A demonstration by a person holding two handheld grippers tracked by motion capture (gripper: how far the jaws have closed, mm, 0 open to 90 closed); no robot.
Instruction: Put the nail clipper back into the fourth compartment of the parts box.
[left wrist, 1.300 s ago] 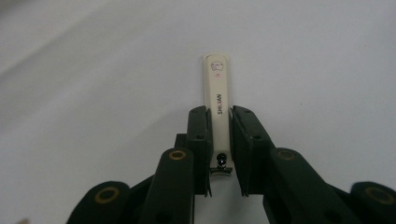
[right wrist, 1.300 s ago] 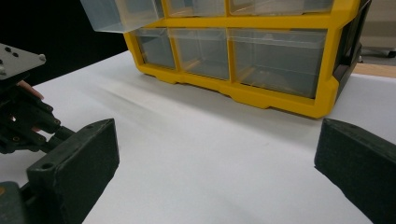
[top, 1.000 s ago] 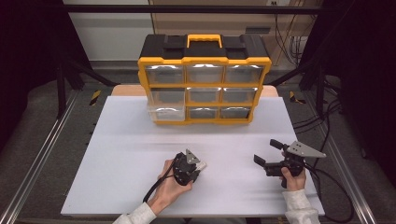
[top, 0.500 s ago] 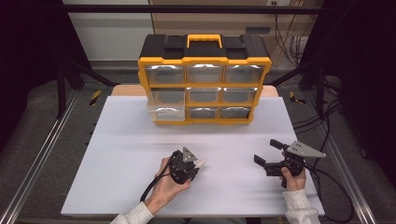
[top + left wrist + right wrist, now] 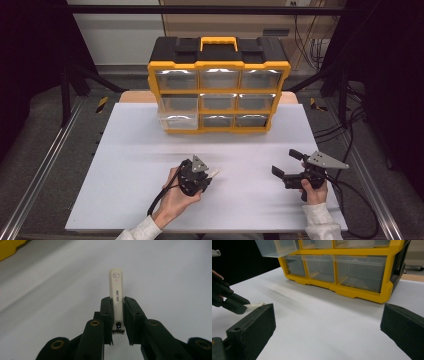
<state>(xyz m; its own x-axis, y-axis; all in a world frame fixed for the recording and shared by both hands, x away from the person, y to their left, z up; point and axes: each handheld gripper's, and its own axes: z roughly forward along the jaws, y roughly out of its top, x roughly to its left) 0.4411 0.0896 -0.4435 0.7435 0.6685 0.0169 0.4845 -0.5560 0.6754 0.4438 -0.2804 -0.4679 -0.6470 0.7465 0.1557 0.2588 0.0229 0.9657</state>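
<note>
Two grippers over my white worktop (image 5: 130, 150). My left gripper (image 5: 117, 315), near the front edge around the middle, is clamped on a cream nail clipper (image 5: 116, 287); its free end sticks out past the jaws, above the surface. My right gripper (image 5: 327, 327), toward the front right corner, has its jaws wide apart, nothing between them. Yellow-and-black drawer organizer (image 5: 218, 82) stands at the back edge; its bottom-left clear drawer (image 5: 178, 121) is pulled out.

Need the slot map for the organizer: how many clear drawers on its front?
9, in a three-by-three grid on the yellow organizer: three top, three middle, three bottom. The bottom-left drawer is pulled out partway; the rest sit flush. None look hidden.
</note>
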